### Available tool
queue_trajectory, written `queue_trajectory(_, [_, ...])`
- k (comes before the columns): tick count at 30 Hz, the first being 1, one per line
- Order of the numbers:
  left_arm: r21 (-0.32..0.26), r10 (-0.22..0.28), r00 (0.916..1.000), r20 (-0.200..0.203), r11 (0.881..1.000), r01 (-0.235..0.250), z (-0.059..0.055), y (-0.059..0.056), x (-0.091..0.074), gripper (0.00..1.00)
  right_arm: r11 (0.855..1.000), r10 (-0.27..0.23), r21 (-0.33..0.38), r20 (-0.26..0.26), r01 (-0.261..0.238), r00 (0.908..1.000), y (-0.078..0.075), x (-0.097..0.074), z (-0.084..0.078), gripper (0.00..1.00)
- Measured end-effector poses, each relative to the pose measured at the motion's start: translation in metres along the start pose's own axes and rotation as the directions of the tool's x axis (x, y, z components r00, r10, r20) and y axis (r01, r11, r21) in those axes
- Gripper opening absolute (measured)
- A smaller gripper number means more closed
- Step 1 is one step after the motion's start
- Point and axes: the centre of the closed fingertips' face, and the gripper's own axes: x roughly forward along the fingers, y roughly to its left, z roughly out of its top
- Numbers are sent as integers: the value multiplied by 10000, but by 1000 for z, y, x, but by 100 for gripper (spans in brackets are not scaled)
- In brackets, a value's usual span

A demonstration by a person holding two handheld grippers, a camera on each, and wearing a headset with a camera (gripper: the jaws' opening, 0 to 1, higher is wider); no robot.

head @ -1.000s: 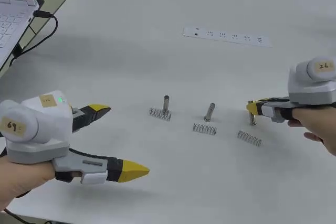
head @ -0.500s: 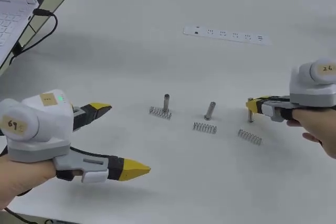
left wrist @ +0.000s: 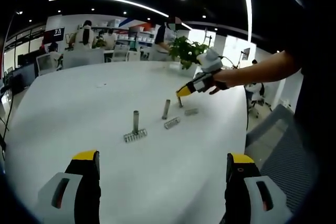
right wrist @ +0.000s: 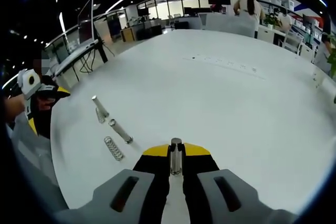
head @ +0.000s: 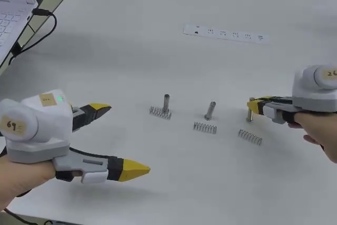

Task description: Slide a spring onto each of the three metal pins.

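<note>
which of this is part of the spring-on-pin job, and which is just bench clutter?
Job:
left pin, middle pin, right pin clamped in right hand-held gripper
left spring, middle spring, right spring
left hand-held gripper, open

Lying about:
power strip, laptop, black cable

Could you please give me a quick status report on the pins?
Left claw open, hovering. Right claw shut on right pin. Three springs loose on table, none fitted. No obstruction.

Open tabletop (head: 131, 61) around pins (head: 166, 104), springs (head: 205, 127)
</note>
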Motion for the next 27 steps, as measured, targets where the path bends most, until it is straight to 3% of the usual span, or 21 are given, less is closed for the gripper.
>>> queue_trajectory(9, [14,-11,10000,66,10000,11,2,0,1,98,9994,-59,-325,364,71,9993,4,-13,-7,6])
queue_trajectory(22, [31,-23,9999,98,10000,22,1,-2,0,98,9918,-204,-1258,113,217,9997,13,-16,-12,6])
queue_trajectory(27, [7,-32,9999,111,10000,32,1,-3,0,98,9915,-226,-1284,42,229,9997,12,-16,-12,6])
